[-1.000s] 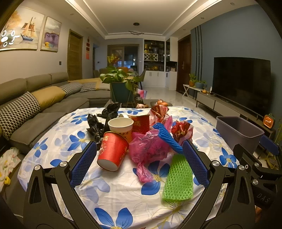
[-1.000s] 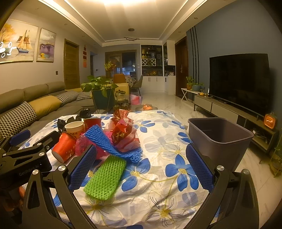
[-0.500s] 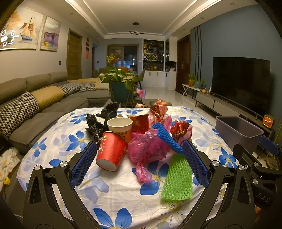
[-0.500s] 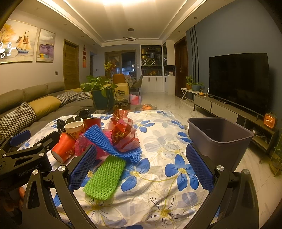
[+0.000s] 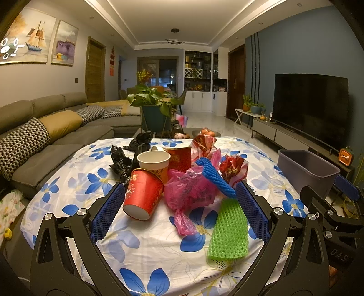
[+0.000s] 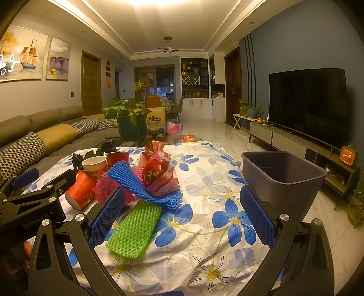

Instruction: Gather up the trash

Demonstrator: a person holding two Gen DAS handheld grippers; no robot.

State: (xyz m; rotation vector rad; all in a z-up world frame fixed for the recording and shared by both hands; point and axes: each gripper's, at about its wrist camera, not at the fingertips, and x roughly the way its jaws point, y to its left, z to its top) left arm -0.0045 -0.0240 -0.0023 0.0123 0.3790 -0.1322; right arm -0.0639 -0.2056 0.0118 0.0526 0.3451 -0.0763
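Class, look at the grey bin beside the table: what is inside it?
The grey bin shows only bare inner walls near its rim, with no trash visible. Its bottom is hidden by the near wall, so whether anything lies there cannot be told.

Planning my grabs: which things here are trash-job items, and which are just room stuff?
Job: red cup, paper cup, pink bag, blue foam net, green foam net, black bags, grey bin.
Leave: potted plant, TV, sofa.

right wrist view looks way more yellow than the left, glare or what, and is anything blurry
Right wrist view: a blown-out ceiling light casts a warm yellow tint. Left wrist view: cooler, evenly lit ceiling. Both: sharp, with fisheye bending and dark corners; the TV stays black, without glare.
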